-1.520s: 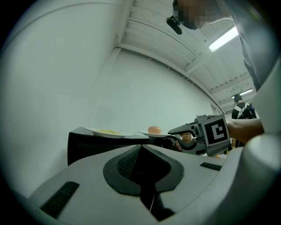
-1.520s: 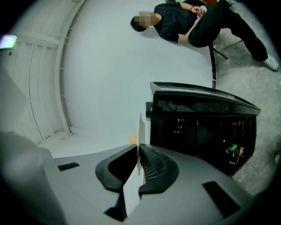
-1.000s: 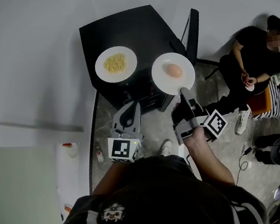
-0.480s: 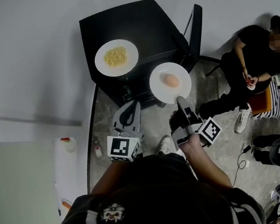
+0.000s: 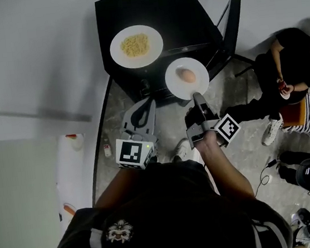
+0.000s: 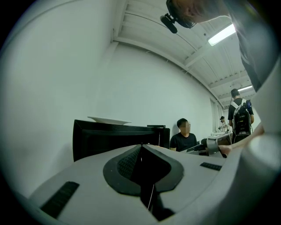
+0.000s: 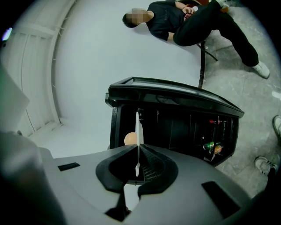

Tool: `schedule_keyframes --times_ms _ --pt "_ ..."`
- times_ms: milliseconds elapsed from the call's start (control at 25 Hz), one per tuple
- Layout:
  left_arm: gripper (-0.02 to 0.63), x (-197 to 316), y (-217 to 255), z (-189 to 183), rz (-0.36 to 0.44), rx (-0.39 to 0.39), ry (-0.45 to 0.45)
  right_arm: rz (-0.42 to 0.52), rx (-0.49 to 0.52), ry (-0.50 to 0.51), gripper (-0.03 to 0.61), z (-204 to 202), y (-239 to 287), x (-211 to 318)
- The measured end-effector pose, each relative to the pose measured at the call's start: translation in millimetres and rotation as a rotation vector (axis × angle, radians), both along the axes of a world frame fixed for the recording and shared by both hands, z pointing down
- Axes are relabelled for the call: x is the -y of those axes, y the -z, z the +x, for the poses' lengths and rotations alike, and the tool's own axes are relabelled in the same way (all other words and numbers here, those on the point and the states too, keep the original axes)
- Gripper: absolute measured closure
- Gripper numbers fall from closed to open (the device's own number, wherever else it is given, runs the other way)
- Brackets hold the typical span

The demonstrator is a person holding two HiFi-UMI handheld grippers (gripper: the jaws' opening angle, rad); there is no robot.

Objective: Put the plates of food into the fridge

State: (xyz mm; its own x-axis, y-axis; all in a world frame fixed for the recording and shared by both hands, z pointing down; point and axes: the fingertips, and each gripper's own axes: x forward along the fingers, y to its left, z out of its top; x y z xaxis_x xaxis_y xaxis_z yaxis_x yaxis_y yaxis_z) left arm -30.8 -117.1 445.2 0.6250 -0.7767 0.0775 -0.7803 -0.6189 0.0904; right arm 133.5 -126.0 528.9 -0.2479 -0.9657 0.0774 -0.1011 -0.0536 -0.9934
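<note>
Gently, your right gripper pinches the stiff, slick plate by its near rim before the open fridge, so keep it level or the egg rolls; your left gripper sits closed, empty.

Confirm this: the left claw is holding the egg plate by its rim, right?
No. It is the right claw that is holding the egg plate by its rim, as the right gripper view shows. The left claw is shut on nothing.
</note>
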Motion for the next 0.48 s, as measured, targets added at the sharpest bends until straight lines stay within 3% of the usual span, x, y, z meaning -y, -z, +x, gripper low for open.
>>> schedule_keyframes --times_ms 320,480 --pt "0.592 8 -9 -5 -0.015 0.014 0.022 -0.022 0.007 0.018 0.546 -10 -27 42" --pt "0.592 13 -7 -5 -0.027 -0.023 0.049 -0.039 -0.004 0.011 0.546 -8 -41 64"
